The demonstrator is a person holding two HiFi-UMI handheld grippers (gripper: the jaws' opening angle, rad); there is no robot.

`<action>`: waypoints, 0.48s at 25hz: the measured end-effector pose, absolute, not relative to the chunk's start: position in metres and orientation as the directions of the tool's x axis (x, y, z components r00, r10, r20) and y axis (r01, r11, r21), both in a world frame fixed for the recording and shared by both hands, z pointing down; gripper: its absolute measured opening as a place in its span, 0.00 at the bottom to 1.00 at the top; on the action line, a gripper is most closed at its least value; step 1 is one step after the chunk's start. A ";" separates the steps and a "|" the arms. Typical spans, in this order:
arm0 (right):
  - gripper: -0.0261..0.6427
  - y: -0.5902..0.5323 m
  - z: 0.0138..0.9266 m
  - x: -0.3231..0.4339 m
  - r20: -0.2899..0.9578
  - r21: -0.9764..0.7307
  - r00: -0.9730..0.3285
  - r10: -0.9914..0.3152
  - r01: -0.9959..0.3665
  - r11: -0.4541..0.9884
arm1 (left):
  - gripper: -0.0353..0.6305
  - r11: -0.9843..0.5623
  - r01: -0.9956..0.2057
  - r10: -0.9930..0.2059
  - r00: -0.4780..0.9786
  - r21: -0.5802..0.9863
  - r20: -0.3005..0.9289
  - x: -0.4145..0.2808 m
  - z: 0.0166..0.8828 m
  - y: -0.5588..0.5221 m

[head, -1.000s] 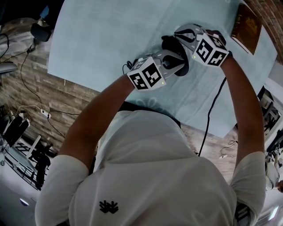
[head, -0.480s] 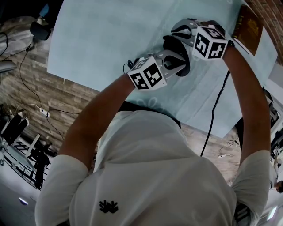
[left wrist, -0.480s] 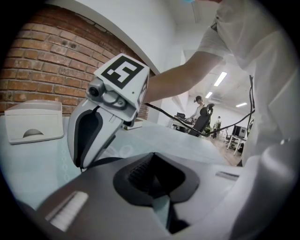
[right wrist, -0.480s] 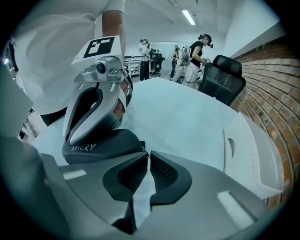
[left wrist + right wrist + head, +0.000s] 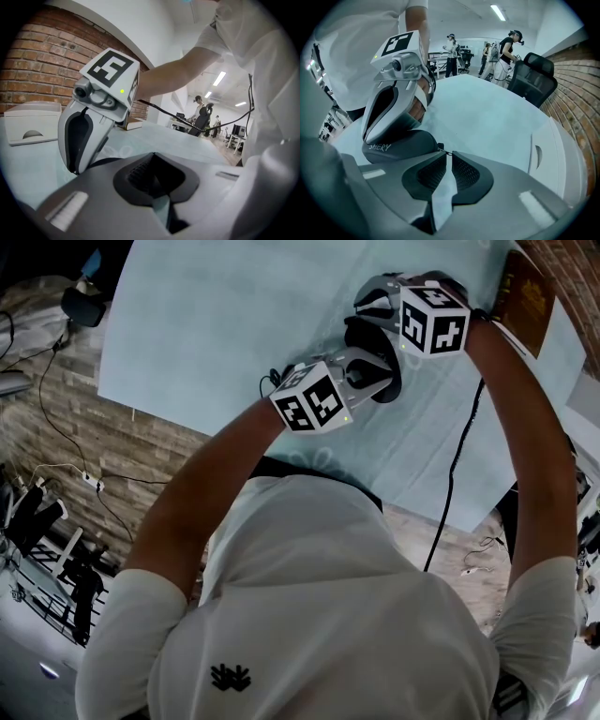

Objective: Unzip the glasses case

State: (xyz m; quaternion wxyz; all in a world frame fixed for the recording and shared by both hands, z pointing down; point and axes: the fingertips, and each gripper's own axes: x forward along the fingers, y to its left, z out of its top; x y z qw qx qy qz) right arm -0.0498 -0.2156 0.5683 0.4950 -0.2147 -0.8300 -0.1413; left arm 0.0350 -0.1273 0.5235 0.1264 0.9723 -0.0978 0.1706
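My right gripper (image 5: 373,304) has shifted up the table (image 5: 234,324), further from my body, over the last second, while the left gripper (image 5: 368,373) has kept its place.

The case (image 5: 396,146) lies flat on the table between the two grippers. In the head view its long axis runs roughly from the left gripper's tips to the right's. The left one is on the near end and the right one at the far end.

The right jaws are closed to a hairline gap, and their tips nip the thin metal zip pull (image 5: 440,151) where it sticks out from the case's end. The left jaws are drawn together too. They seem to pinch the case's near edge and pin it down, though the contact itself is hidden under the fingers.

The pull sits right at my right fingertips, and the case body trails off to their left, back toward the left gripper. I judge that the next stroke should follow the case's rim, not lift off it, with the left grip holding the case against the tug.
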 end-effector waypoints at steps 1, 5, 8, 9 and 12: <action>0.08 -0.217 0.568 -0.052 0.875 0.030 -0.439 0.206 0.474 0.880 | 0.14 -0.949 -0.234 -0.147 0.922 0.212 0.358 0.035 0.524 -0.127; 0.08 -0.223 0.565 -0.057 0.846 0.064 -0.511 0.152 0.381 0.922 | 0.14 -0.949 -0.238 -0.152 0.920 0.206 0.361 0.035 0.523 -0.127; 0.08 -0.228 0.562 -0.050 0.833 0.111 -0.549 0.071 0.291 0.950 | 0.14 -0.949 -0.244 -0.158 0.917 0.201 0.366 0.035 0.523 -0.127; 0.08 -0.230 0.561 -0.045 0.829 0.124 -0.558 0.039 0.251 0.960 | 0.14 -0.947 -0.248 -0.160 0.916 0.204 0.369 0.034 0.523 -0.127; 0.08 -0.236 0.555 -0.026 0.807 0.146 -0.587 -0.063 0.094 0.985 | 0.14 -0.938 -0.266 -0.169 0.910 0.221 0.380 0.035 0.523 -0.128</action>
